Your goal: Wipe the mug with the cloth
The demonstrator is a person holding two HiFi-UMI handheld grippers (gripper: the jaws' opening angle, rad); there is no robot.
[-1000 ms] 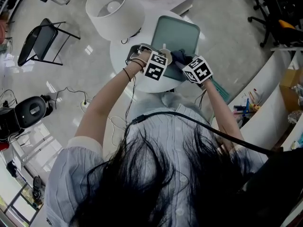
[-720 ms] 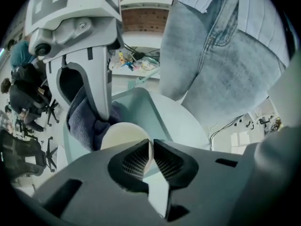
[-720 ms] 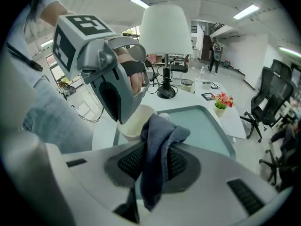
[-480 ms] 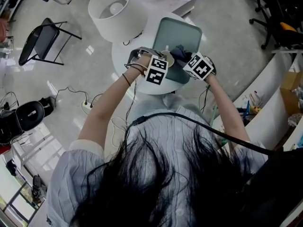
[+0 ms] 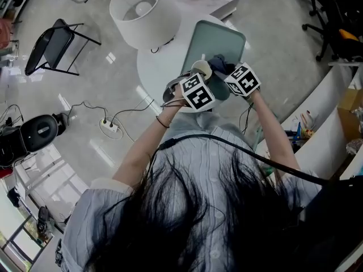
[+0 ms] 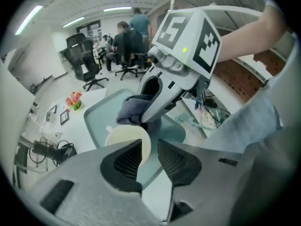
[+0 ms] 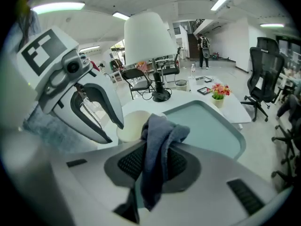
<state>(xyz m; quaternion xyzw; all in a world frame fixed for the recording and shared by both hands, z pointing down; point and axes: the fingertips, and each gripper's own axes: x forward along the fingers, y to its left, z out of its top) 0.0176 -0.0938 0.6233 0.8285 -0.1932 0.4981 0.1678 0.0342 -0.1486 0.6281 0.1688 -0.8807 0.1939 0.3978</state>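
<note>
Mug [image 6: 123,136] looks lifted over the teal tray [image 7: 214,126] on the white table [image 5: 154,67], with our left gripper [image 6: 149,150] and its jaws pinched narrow on the wall at the rim. Our right gripper [image 7: 157,160] has its jaws clamped on the dark grey cloth [image 7: 162,128], bunched right against the mug's rim. We'd guess we're mid-wipe. We can't tell how much is clean, and most of the rubbing looks left.

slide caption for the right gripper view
Right gripper clamps a grey cloth next to the cream mug gripped by the left gripper.
</note>
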